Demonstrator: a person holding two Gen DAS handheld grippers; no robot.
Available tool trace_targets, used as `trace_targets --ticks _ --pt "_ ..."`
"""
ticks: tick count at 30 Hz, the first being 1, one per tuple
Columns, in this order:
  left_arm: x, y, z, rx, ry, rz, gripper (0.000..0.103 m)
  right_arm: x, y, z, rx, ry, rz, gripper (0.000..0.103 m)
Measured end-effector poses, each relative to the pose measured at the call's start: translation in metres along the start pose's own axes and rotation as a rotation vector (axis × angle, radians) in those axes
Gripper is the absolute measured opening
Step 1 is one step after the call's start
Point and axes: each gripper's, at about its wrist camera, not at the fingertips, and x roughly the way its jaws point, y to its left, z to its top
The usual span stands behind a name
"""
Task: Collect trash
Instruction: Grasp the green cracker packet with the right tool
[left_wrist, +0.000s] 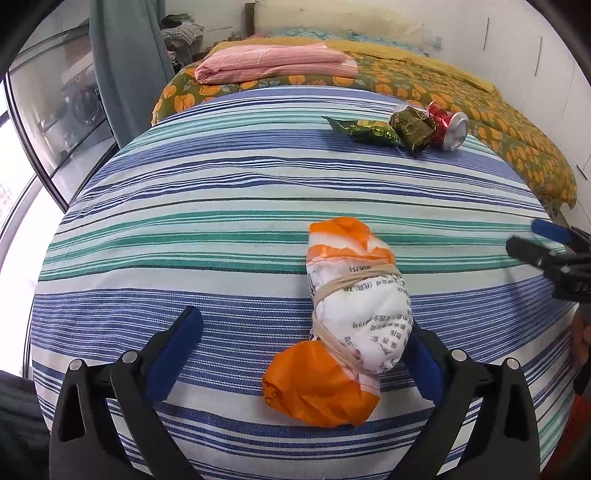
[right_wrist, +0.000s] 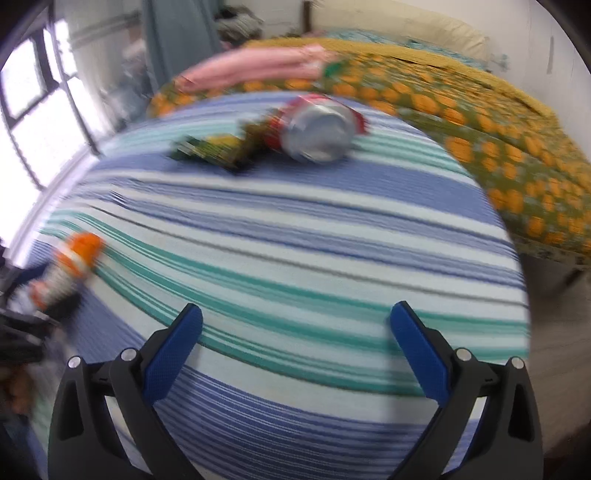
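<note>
On the bed (left_wrist: 184, 206), striped sheet in blue, teal and white: 4 pieces of trash total

1 orange-and-white plastic bag bundle (left_wrist: 351, 317), tied with a rubber band, lying near the front edge. It sits between the fingers of the left tool (left_wrist: 306, 350), closer to the right finger and just beside or touching it, can't tell which. Left tool jaws fully spread, gripping nothing, pads not pressing on the bundle

Toward the far right of the striped sheet, 3 items clustered and touching:
- 1 green wrapper (left_wrist: 364, 131), flat
- 1 crumpled dark green wrapper (left_wrist: 412, 127), between the other two
- 1 crushed red can (left_wrist: 448, 129), on its side, silver end facing the camera

Right tool (right_wrist: 295, 343) jaws wide apart, nothing between them, only bare sheet below. Right wrist view is motion-blurred; can and wrappers are ahead of it, well apart from the fingers. Bundle shows at the left edge of that view. Right tool's tip also visible at the right edge of the left wrist view

Beyond the striped sheet: 1 orange floral quilt (left_wrist: 480, 110), 1 folded pink striped cloth (left_wrist: 273, 62) on it, 1 pillow (left_wrist: 340, 22) at the head end. Teal curtain (left_wrist: 125, 74) along the left side
</note>
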Motion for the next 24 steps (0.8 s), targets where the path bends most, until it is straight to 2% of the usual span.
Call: trace_targets --ticks 4,7,9,11,16,19,24 --pt "0.000 0.000 0.000 -0.004 0.000 -0.002 0.099 0.004 0.038 0.038 -0.171 -0.042 0.069 0.098" --pt "0.000 0.001 0.000 -0.003 0.000 -0.002 0.099 0.017 0.067 0.079 -0.354 -0.072 0.149 0.098" --pt "0.000 0.001 0.000 -0.003 0.000 -0.002 0.098 0.042 0.080 0.105 -0.457 -0.005 0.205 0.097" --pt "0.000 0.000 0.000 -0.003 0.000 -0.002 0.099 0.063 0.088 0.120 -0.506 0.043 0.205 0.095" --pt "0.000 0.001 0.000 -0.005 0.001 -0.003 0.099 0.112 0.094 0.145 -0.594 0.164 0.213 0.094" --pt "0.001 0.000 0.000 -0.006 0.001 -0.004 0.099 0.138 0.092 0.151 -0.590 0.257 0.198 0.095" --pt "0.001 0.001 0.000 -0.006 0.001 -0.004 0.099 0.141 0.083 0.149 -0.567 0.318 0.245 0.094"
